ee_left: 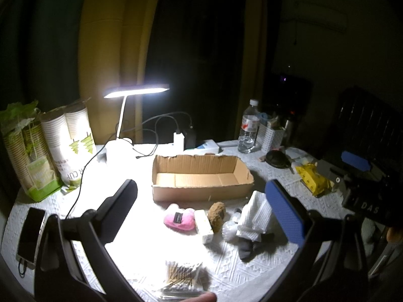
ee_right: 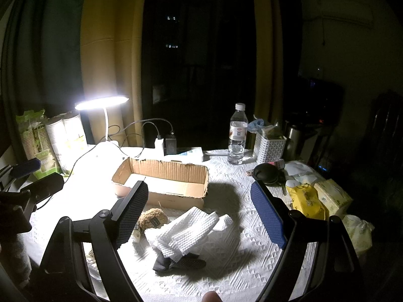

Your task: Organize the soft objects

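On the white embossed tablecloth [ee_right: 239, 259], in front of an open cardboard box [ee_left: 201, 176], lies a small heap of soft things: a pink plush toy [ee_left: 179, 219] with a dark label too small to read, a brown fuzzy plush [ee_left: 216, 212], a folded white waffle-weave cloth [ee_right: 187, 231] and a dark sock-like piece [ee_right: 176, 264] poking out beneath it. A small white rectangular block [ee_left: 204, 226] sits between the pink toy and the brown plush, touching both. The box stands empty, its torn rim facing up.

Both tools hang above the heap with nothing between their fingers. The left gripper [ee_left: 201, 214] is spread wide, framing the pink toy and the brown plush; the right gripper [ee_right: 201, 216] is likewise wide, framing the white cloth.

Writing is scarce: the paper cup sleeves [ee_left: 68, 146] at the left show "CUP", and the body of the other gripper in the left view carries "DAS". The water bottle [ee_right: 236, 136] has a label that cannot be read.

Behind the box stand a lit desk lamp [ee_left: 136, 90], chargers with cables and a white basket [ee_right: 269, 148]. A phone [ee_left: 31, 234] lies at the left edge, a yellow packet [ee_right: 304, 201] at the right, and a bag of cotton swabs [ee_left: 182, 274] near the front.
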Motion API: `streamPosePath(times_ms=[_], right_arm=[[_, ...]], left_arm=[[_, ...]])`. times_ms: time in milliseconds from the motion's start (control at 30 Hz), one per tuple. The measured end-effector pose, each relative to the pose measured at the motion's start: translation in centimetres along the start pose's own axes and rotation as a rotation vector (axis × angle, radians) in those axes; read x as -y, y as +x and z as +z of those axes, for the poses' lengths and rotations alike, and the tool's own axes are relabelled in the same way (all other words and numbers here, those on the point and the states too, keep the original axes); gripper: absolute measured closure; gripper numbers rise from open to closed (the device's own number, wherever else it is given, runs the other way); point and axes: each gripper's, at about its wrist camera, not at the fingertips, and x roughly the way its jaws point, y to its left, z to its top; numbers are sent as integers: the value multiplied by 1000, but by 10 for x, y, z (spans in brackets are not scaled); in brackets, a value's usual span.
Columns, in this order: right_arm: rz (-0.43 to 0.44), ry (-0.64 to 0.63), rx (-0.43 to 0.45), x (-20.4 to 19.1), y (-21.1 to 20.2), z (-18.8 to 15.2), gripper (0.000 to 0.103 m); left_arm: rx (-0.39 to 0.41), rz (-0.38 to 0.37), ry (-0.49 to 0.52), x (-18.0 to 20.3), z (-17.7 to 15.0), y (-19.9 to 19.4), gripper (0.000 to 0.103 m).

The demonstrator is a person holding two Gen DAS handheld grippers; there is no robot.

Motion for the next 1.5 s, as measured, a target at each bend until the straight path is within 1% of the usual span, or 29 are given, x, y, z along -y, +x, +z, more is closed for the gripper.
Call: streamPosePath(times_ms=[600, 867, 1500], right_arm=[[0, 3, -1, -1, -1, 0, 17], [0, 0, 1, -7, 1, -1, 17], [6, -1, -1, -7, -5, 2, 17]], left_arm=[[-1, 0, -1, 0, 0, 0, 1], [3, -1, -1, 1, 0, -2, 1], [12, -5, -5, 7, 6, -8, 1]])
